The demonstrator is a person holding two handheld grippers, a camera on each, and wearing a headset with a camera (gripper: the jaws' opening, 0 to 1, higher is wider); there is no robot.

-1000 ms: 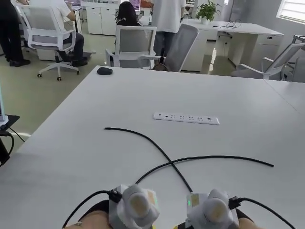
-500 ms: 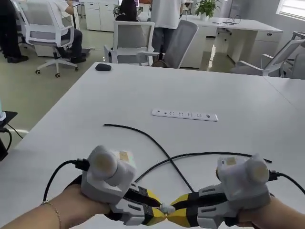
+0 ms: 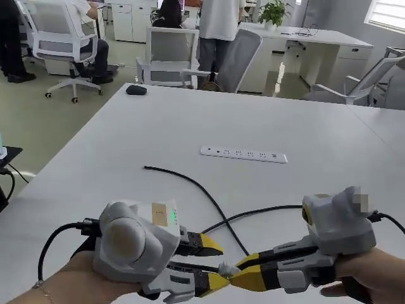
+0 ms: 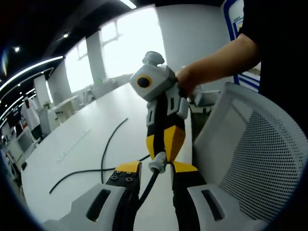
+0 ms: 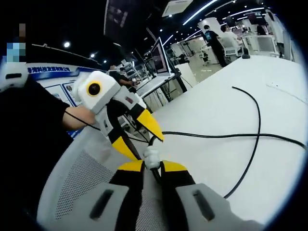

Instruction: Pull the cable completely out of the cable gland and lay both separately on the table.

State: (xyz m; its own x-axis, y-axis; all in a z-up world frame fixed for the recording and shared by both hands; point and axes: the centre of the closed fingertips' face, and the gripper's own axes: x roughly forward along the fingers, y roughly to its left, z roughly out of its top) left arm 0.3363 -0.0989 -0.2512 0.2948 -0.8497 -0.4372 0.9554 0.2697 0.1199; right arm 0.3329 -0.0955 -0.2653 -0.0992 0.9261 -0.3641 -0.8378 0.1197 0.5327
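A small white cable gland sits between the yellow jaw tips of my right gripper, which is shut on it low over the table's near edge. A black cable runs from the gland out across the white table. My left gripper faces the right one tip to tip, jaws open around the gland end. In the left gripper view the cable hangs from the gland down between my open jaws. The right gripper view has the gland pinched in the right gripper.
A second black cable crosses the first on the table. A white power strip lies beyond them, and a dark mouse sits at the far left edge. Office chairs and people stand behind the table.
The left gripper's jaws, together at the gland half a second ago, now stand apart. Both grippers have moved slightly right, and the right gripper still holds the gland.
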